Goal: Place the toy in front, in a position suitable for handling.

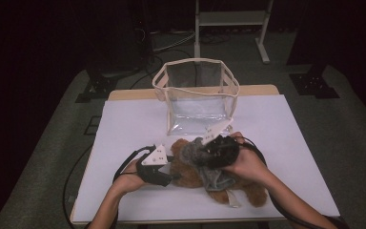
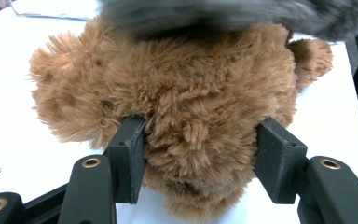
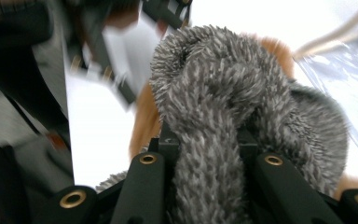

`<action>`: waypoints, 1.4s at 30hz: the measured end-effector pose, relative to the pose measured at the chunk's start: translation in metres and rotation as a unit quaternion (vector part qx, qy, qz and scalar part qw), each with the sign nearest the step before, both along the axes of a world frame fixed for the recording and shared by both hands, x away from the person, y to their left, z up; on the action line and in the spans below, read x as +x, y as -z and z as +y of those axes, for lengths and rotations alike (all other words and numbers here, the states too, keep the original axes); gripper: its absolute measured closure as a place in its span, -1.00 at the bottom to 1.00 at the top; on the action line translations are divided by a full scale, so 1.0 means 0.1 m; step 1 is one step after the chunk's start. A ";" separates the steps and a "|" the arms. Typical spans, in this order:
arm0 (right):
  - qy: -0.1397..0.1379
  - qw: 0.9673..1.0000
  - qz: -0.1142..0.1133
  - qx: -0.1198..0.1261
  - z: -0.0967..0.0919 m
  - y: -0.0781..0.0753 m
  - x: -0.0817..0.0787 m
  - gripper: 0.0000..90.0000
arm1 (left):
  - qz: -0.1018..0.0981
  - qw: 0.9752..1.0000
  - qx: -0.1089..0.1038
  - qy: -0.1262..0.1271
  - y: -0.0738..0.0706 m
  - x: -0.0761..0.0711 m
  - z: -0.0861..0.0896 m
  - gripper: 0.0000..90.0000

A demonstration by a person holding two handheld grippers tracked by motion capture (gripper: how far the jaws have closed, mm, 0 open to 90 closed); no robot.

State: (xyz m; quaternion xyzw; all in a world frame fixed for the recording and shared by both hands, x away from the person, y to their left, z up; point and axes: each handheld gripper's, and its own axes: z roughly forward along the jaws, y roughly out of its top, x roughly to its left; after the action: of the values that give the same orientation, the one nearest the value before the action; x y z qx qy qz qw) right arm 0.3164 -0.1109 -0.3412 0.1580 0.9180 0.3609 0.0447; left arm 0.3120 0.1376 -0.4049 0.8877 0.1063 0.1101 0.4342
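Observation:
A brown teddy bear (image 1: 186,172) lies on the white table (image 1: 128,119), partly covered by a fuzzy grey garment (image 1: 214,179). My left gripper (image 1: 172,177) comes in from the left and is shut on the bear (image 2: 191,93); its two pads press into the plush on either side. A blurred edge of the grey garment (image 2: 233,14) crosses above it. My right gripper (image 1: 204,149) sits over the bear's upper end, shut on a thick fold of the grey garment (image 3: 214,93), which bunches up between its jaws. Brown fur of the bear (image 3: 144,121) shows behind the fold.
A clear plastic bag with a cream trim (image 1: 198,93) stands open at the table's far middle, just beyond the bear. Cables trail from both grippers off the near edge. A metal stand (image 1: 231,28) is on the floor behind the table.

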 end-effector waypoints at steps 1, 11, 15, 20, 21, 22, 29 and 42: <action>0.000 1.000 -0.005 -0.005 -0.04 0.01 -0.07 0.60 | 0.001 1.000 -0.002 -0.002 0.00 0.01 0.00 -0.08; 0.044 0.998 0.011 0.037 -0.31 0.15 0.08 0.61 | 0.012 1.000 -0.007 -0.022 0.03 0.07 0.10 -0.08; 0.057 0.997 0.012 0.042 -0.32 0.15 0.19 0.61 | 0.015 1.000 -0.010 -0.026 0.07 0.09 0.09 0.09; 0.049 0.998 0.003 0.028 -0.27 0.08 0.13 0.60 | 0.015 0.999 -0.018 -0.027 0.09 0.11 0.08 0.18; 0.042 0.999 -0.004 0.025 -0.24 0.06 0.09 0.60 | 0.014 0.999 -0.016 -0.029 0.09 0.12 0.08 0.18; 0.036 0.999 -0.009 0.023 -0.22 0.05 0.05 0.60 | 0.015 0.999 -0.017 -0.030 0.09 0.12 0.08 0.18; -0.011 1.000 -0.008 0.027 0.03 0.10 -0.12 0.60 | 0.014 0.999 -0.020 -0.034 0.07 0.12 0.04 0.18; -0.003 0.999 0.004 0.034 -0.08 0.10 -0.08 0.60 | 0.024 1.000 -0.010 -0.012 0.09 0.09 0.02 0.12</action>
State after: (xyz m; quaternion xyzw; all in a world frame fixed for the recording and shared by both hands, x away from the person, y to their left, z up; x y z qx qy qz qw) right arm 0.3087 -0.1188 -0.3508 0.1578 0.9060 0.3914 0.0344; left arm 0.3206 0.1400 -0.4141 0.8843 0.1285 0.0933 0.4391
